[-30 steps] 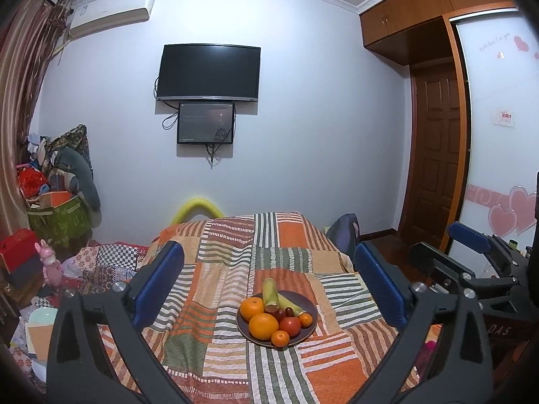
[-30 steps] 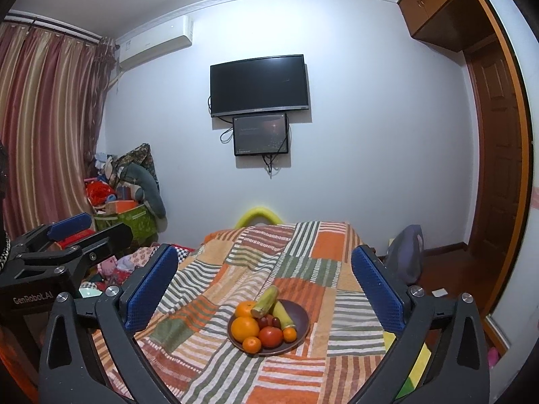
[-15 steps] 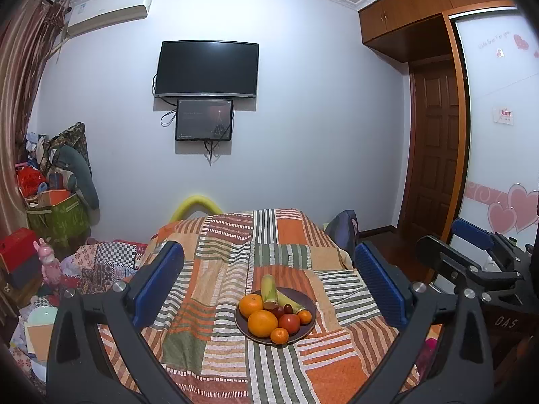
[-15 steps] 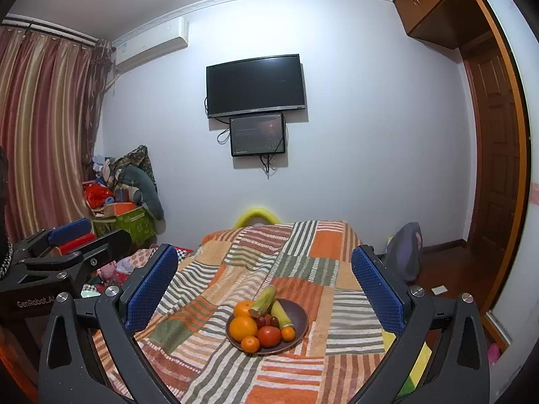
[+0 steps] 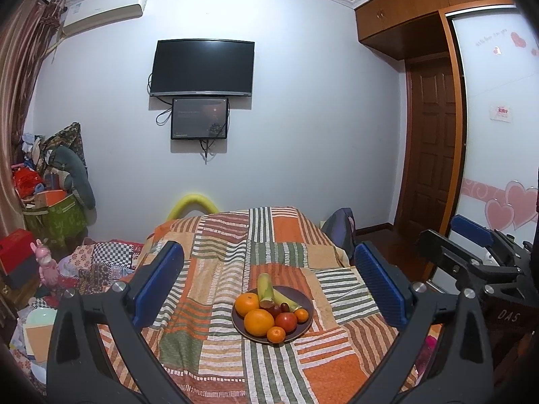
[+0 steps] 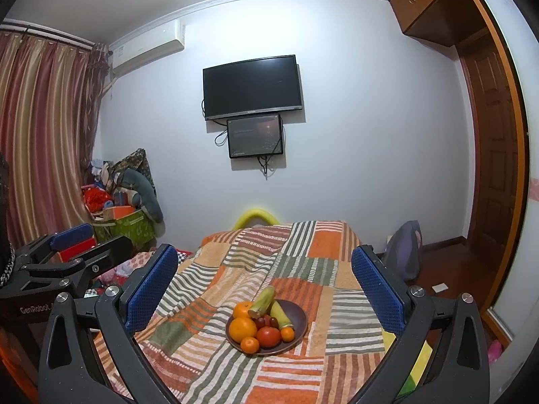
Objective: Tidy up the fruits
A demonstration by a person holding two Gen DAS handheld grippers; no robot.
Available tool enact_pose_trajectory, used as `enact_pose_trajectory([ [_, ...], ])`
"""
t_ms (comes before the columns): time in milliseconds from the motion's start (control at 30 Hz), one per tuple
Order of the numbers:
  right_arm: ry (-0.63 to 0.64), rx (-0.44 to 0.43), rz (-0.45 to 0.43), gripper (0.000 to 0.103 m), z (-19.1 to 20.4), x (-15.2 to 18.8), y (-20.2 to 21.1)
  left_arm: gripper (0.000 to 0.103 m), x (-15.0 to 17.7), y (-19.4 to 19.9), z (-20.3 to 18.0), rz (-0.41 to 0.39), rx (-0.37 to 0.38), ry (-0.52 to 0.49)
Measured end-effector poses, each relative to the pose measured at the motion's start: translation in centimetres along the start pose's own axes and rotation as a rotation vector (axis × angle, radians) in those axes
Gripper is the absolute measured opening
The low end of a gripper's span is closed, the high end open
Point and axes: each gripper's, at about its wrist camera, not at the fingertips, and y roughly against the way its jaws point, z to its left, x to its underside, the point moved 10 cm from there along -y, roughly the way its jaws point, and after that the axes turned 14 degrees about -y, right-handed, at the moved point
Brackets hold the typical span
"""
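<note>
A dark round plate (image 5: 303, 298) (image 6: 298, 313) of fruit sits on the striped patchwork cloth. It holds two large oranges (image 5: 258, 322) (image 6: 241, 329), small mandarins (image 5: 276, 334), a red tomato (image 6: 268, 336), dark grapes and two green-yellow corn cobs (image 5: 264, 286) (image 6: 262, 301). My left gripper (image 5: 269, 286) is open and empty, held above and short of the plate. My right gripper (image 6: 264, 286) is open and empty, likewise short of the plate. Each gripper shows at the edge of the other's view.
The cloth covers a table (image 5: 215, 269) running toward the far wall with a TV (image 5: 202, 67). Piled bags and boxes (image 5: 50, 202) stand at the left. A wooden door (image 5: 431, 155) and a wardrobe are at the right. A grey bag (image 6: 404, 249) lies beyond the table.
Both grippers have shifted slightly; the plate sits a little lower and closer to centre in both views. Jaws stay open. No fruit has moved.
</note>
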Motion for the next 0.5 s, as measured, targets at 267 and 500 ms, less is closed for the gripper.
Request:
enact_pose_trajectory([
  [267, 0.0, 0.0, -0.006, 0.103, -0.04, -0.08, 0.18, 0.103, -0.01, 0.12, -0.3, -0.003, 0.019, -0.003],
  [500, -0.003, 0.002, -0.007, 0.103, -0.09, -0.18, 0.27, 0.103, -0.22, 0.28, -0.09, 0.0, 0.025, 0.009],
])
